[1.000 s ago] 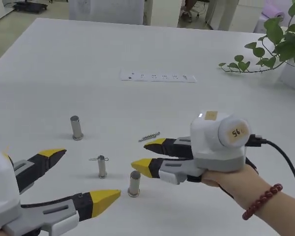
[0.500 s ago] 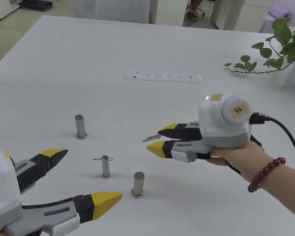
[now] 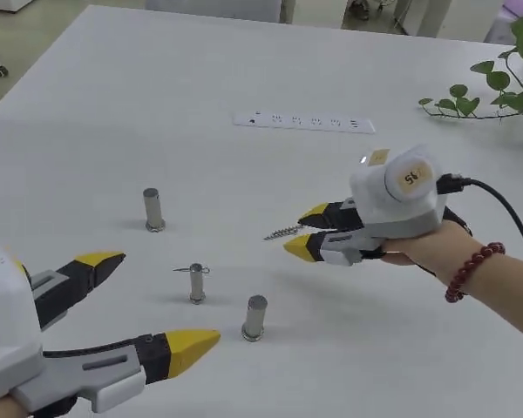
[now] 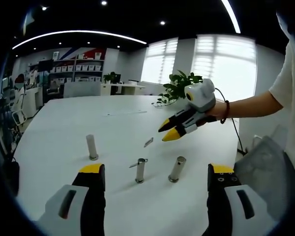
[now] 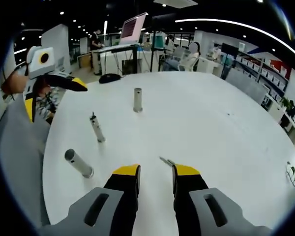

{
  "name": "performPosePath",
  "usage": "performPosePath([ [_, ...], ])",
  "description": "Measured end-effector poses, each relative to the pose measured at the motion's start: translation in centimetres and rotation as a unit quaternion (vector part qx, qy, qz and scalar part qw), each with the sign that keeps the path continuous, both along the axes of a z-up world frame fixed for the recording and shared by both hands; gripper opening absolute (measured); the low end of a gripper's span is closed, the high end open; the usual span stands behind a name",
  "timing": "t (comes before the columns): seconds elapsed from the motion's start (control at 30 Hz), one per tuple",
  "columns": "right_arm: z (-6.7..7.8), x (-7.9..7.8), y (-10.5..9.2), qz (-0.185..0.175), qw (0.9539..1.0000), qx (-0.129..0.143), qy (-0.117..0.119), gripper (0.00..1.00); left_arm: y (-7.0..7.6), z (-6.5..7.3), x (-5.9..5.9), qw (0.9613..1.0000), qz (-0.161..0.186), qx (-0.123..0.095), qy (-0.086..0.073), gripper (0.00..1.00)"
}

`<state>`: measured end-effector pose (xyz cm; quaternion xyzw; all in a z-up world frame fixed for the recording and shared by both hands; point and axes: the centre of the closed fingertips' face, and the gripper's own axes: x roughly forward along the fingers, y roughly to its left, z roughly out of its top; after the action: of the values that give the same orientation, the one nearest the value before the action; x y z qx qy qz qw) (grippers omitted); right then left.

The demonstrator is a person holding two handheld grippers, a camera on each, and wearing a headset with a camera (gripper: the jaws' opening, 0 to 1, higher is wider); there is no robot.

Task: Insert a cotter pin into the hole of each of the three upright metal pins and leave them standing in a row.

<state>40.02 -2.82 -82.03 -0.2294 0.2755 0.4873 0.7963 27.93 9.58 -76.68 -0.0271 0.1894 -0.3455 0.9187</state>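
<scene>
Three grey metal pins stand upright on the white table: the far one [image 3: 153, 210], the middle one [image 3: 197, 283] with a cotter pin through its top, and the near one [image 3: 255, 317]. A loose cotter pin [image 3: 283, 232] lies flat on the table. My right gripper [image 3: 305, 231] hovers just right of it, narrowly open with nothing between the jaws. In the right gripper view that cotter pin [image 5: 164, 161] lies just beyond the tips of the right gripper [image 5: 156, 170]. My left gripper [image 3: 161, 298] is wide open at the near left, with the pins [image 4: 140, 169] ahead of it.
A white power strip [image 3: 303, 123] lies flat further back on the table. A leafy plant [image 3: 492, 78] stands at the far right. A black cable [image 3: 501, 213] trails from the right gripper. The table's left edge [image 3: 35, 65] runs diagonally at the upper left.
My right gripper has moved away from the near pin, further back and to the right, up to the loose cotter pin. The left gripper has stayed open in place. The head camera has shifted.
</scene>
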Motion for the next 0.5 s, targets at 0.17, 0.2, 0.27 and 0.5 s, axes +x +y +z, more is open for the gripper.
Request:
performPosePath([
  [0.17,-0.7,1.0,-0.2,0.011,0.9996,-0.025,-0.009,0.27,0.2,-0.2,0.2,1.0,0.005,-0.002,0.0,0.85],
  [0.2,-0.8,1.2,-0.3,0.015,0.9993,-0.031,-0.011,0.27,0.2,-0.2,0.3,1.0,0.006,-0.002,0.001,0.85],
  [0.27,-1.1,1.5,-0.4,0.023,0.9987,-0.043,-0.017,0.26,0.1,-0.3,0.3,1.0,0.006,-0.003,0.002,0.84],
  [0.5,-2.1,2.2,-0.5,0.062,0.9939,-0.086,-0.03,0.23,0.4,-0.6,0.3,0.9999,0.01,-0.001,0.006,0.83],
])
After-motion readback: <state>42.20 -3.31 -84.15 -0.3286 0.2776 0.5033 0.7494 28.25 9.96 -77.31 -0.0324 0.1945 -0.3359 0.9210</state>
